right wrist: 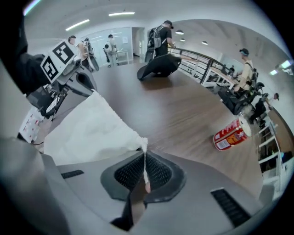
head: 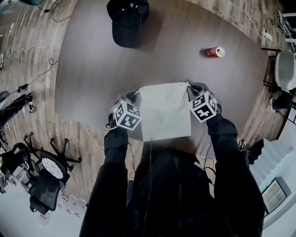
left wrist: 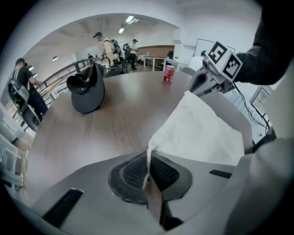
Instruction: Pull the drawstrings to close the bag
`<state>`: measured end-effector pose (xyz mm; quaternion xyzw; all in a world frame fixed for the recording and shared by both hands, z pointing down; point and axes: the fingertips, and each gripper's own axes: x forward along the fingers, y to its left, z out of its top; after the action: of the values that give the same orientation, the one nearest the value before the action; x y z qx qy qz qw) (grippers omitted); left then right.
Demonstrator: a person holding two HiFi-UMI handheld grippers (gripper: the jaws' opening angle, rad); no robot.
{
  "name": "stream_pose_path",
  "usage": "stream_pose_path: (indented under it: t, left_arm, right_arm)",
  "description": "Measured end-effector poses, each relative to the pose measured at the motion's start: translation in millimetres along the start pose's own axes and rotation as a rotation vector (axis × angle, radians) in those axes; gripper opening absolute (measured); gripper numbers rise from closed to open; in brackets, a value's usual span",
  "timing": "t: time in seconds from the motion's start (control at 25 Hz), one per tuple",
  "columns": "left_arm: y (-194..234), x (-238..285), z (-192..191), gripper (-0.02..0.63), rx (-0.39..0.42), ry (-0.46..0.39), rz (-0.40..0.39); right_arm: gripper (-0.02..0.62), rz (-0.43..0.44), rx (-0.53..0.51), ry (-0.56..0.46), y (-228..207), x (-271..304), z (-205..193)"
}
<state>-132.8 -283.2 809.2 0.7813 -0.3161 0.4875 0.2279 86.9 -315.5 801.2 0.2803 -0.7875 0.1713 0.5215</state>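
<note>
Item: bag (head: 165, 111), mouth ungathered. My left gripper (left wrist: 148, 178) and right gripper (right wrist: 144, 178) have their jaws closed on the drawstrings (left wrist: 149, 156) at the bag's top corners; I judge the pull is not yet done.

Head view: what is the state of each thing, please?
white drawstring bag, flat on the table, mouth not yet gathered
left gripper, jaws shut on left drawstring
right gripper, jaws shut on right drawstring
red can, lying on its side
black cap, resting on the table

Wood flr (head: 27, 28), brn table (head: 175, 69), ofc chairs (head: 44, 185) left, ceiling strip lights (right wrist: 121, 13).
</note>
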Motion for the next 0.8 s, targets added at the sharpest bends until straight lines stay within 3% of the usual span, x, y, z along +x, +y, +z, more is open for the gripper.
stream_pose_path:
  t: [0.4,0.8]
  left_arm:
    - [-8.7,-101.4,33.8,0.035,-0.244,-0.190,0.173]
    - [-44.5,-239.2,69.3,0.034,-0.325,-0.413,0.358]
  right_arm:
    - [0.031,-0.171,0.111,-0.297,3.1,-120.5,47.1]
    - [0.029,-0.328,0.137,-0.583,23.0,-272.4,73.0]
